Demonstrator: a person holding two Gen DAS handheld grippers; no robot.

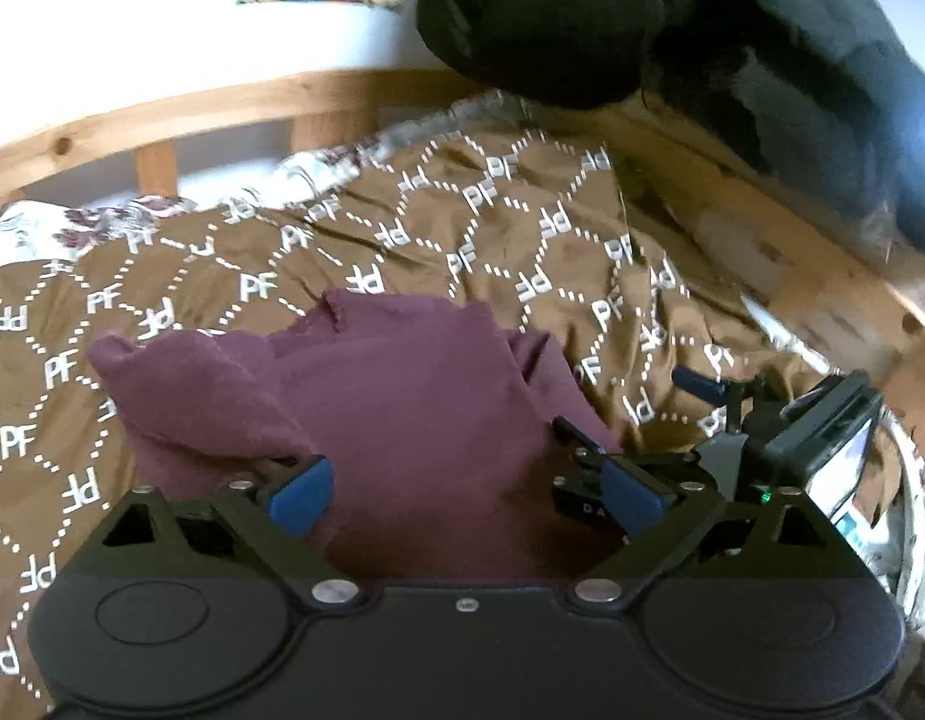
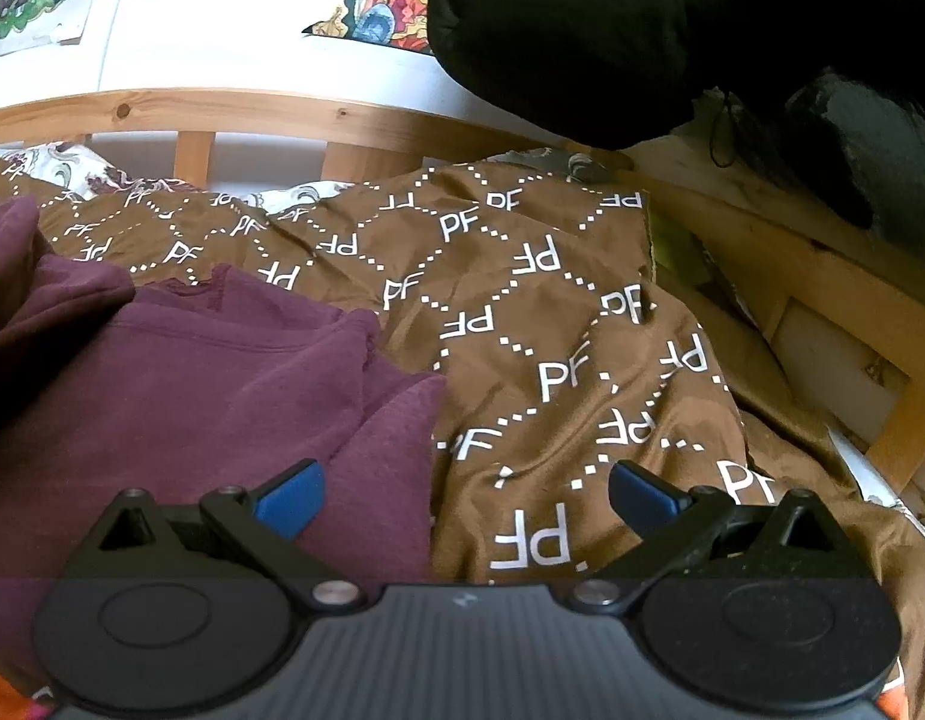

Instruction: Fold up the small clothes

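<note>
A maroon garment (image 1: 402, 396) lies rumpled on a brown sheet printed with white "PF" letters (image 1: 522, 252). My left gripper (image 1: 465, 495) is open, its blue pads wide apart, right over the garment's near edge. In the right wrist view the same garment (image 2: 192, 384) fills the left half, with a folded flap near the left pad. My right gripper (image 2: 465, 501) is open, its left finger (image 2: 288, 504) over the garment's right edge and its right finger over the brown sheet (image 2: 552, 324). The right gripper's body also shows in the left wrist view (image 1: 822, 438).
A wooden bed frame (image 2: 282, 114) runs along the back and down the right side. A bulky black fabric mass (image 2: 582, 30) hangs over the back right corner. A white patterned cloth (image 1: 36, 228) edges the sheet at the back left. A white wall with colourful pictures (image 2: 384, 6) stands behind.
</note>
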